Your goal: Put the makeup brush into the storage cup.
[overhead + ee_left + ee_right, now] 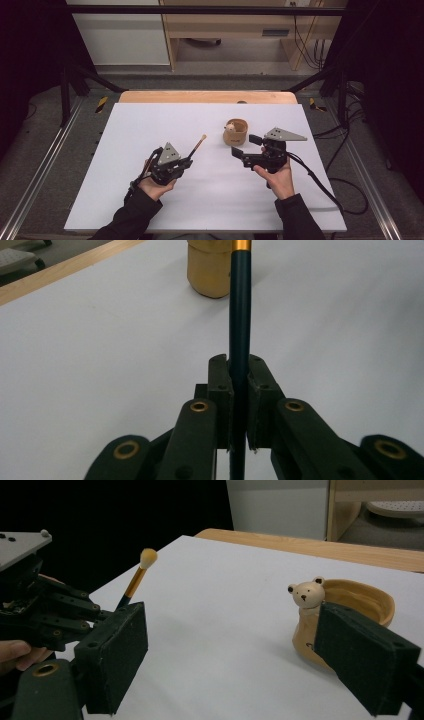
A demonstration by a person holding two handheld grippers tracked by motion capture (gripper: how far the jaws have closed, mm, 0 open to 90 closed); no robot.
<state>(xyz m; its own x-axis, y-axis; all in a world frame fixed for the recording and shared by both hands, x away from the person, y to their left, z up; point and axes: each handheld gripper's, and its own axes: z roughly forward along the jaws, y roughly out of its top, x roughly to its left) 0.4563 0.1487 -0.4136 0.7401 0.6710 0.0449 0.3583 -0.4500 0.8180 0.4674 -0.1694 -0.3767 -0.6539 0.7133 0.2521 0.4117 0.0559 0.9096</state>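
A makeup brush [196, 146] with a dark handle, gold ferrule and pale tuft is clamped in my left gripper [189, 161], its tuft pointing up and right toward the cup. In the left gripper view the pads [220, 385] press on the brush handle [240, 315]. A tan ceramic cup [236, 132] with a small bear figure [306, 597] on its rim stands right of centre. My right gripper [246, 145] sits just below and right of the cup [360, 600], open, jaws wide apart with nothing between them. The right gripper view also catches the brush [135, 577] and the left gripper [97, 614].
A white board [150, 120] covers the wooden table [207, 96]. Black frame posts stand at both back corners. A cable [320, 185] trails off the right gripper toward the table's right edge. The cup [210, 270] lies straight ahead of the left gripper.
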